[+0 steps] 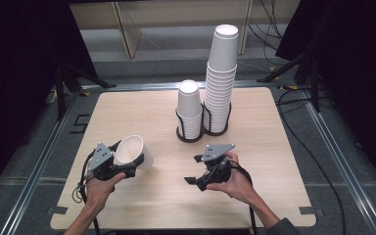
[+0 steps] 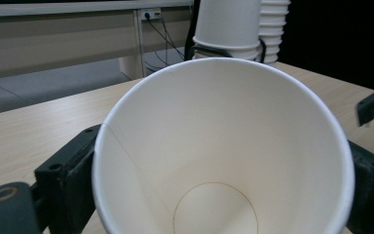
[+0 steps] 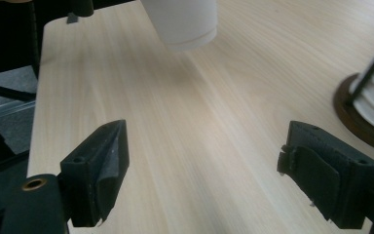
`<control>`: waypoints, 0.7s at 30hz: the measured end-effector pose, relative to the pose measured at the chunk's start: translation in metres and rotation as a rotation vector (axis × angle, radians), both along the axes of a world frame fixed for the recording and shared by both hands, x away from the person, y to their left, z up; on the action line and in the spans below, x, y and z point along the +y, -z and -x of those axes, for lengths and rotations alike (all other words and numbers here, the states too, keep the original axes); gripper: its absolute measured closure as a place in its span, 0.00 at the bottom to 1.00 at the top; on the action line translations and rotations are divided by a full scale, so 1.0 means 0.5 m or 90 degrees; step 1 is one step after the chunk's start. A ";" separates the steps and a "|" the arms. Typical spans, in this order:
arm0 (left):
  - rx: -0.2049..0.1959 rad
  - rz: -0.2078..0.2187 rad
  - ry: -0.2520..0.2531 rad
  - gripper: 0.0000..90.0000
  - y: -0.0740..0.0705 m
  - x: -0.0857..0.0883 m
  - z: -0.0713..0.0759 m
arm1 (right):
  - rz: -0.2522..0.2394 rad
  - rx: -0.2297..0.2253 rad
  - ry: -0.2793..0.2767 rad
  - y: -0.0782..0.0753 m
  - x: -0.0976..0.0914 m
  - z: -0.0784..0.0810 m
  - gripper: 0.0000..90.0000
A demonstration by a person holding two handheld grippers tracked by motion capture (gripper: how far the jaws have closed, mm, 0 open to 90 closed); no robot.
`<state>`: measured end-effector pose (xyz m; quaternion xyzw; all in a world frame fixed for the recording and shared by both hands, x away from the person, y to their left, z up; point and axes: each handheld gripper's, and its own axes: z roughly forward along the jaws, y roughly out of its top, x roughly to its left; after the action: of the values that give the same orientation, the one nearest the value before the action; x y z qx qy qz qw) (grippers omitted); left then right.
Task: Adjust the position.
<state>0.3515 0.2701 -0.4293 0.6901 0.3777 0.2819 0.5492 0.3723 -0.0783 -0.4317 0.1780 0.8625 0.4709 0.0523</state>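
A single white paper cup (image 1: 133, 151) is held tilted above the table's left part, its mouth toward the person; my left gripper (image 1: 125, 157) is shut on it. The left gripper view looks straight into that cup (image 2: 224, 156), a black jaw on each side. My right gripper (image 1: 194, 169) hovers open at centre-right, pointing left, with nothing between its jaws. The right gripper view has the cup's bottom (image 3: 182, 22) at the top. Two stacks of white cups stand in a dark holder (image 1: 196, 133): a short stack (image 1: 189, 108) and a tall stack (image 1: 221, 78).
The wooden table (image 1: 166, 196) has bare room in front and to both sides. The cup holder's base (image 3: 358, 119) lies to the right of my right gripper. Black stands and cables surround the table on the floor.
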 end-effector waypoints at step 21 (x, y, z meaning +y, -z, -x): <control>0.050 -0.026 -0.095 0.10 0.027 0.033 -0.150 | 0.020 0.011 0.043 0.020 -0.056 0.004 0.20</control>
<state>0.4263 0.2867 -0.4426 0.6818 0.4431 0.3026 0.4972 0.3704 -0.1065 -0.4414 0.2100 0.8637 0.4538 0.0636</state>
